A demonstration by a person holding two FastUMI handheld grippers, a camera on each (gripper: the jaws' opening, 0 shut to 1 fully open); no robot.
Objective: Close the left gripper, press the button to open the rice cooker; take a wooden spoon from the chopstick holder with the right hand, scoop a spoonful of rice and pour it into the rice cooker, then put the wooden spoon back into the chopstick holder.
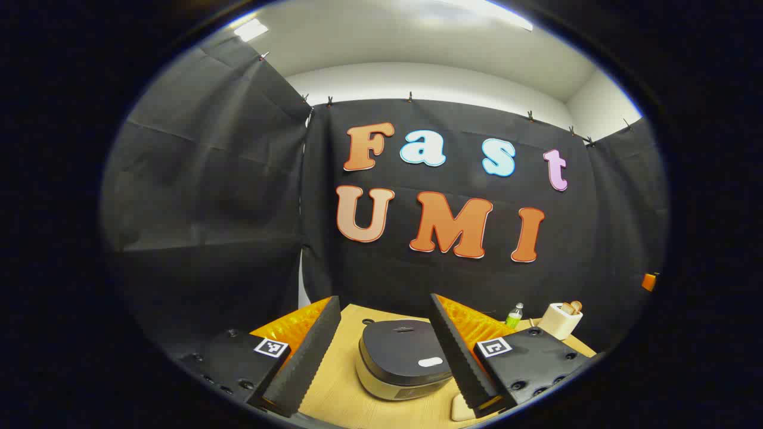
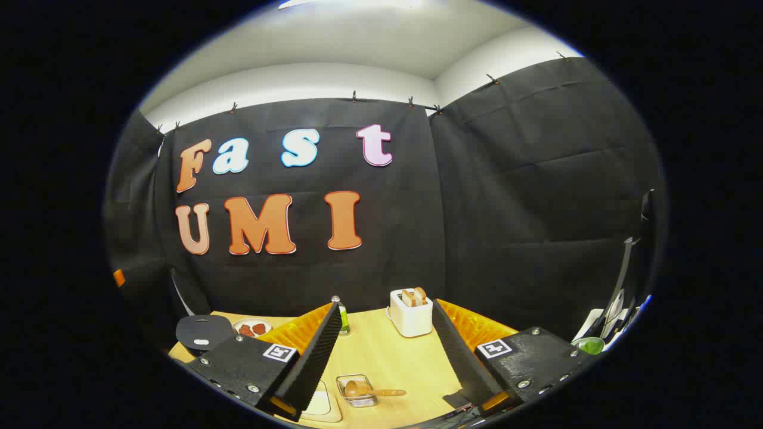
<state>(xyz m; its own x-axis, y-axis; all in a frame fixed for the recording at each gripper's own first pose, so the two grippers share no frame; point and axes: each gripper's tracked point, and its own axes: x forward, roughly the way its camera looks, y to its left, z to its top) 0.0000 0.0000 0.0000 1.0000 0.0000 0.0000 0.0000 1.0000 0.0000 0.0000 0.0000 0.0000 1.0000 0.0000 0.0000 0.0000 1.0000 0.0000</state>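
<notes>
Two grippers, both with fingers spread wide and holding nothing. We judge the task not yet started: cooker lid down, spoon untouched.

Left gripper view, near to far: the left gripper (image 1: 381, 351) hangs over the surface (image 1: 334, 393), and the cooker (image 1: 405, 360) sits between and just past its fingertips, a bit right of centre. The pale oval button (image 1: 430, 361) is on the lid's near edge, close to the right finger. Farther right we see a green bottle (image 1: 515, 316) and a toaster (image 1: 560, 320) with bread in it.

Step in hand, as we read it: shut the left gripper first, then press the button with the closed tips. To do it well, we'd close fully before descending, shift slightly right to centre on the button, and push straight down so the tips don't slide off the lid.

Right gripper view, near to far: the right gripper (image 2: 381, 351) hovers above a small wire holder (image 2: 356, 390) with the spoon (image 2: 372, 391) lying across it, bowl left, handle pointing right. The spoon is below and between the fingers, apart from both. A pale tray edge (image 2: 322, 405) shows near the left finger. Beyond: bottle, toaster, a plate of reddish food (image 2: 252, 328), and the cooker far left. We cannot spot the rice for certain.
</notes>
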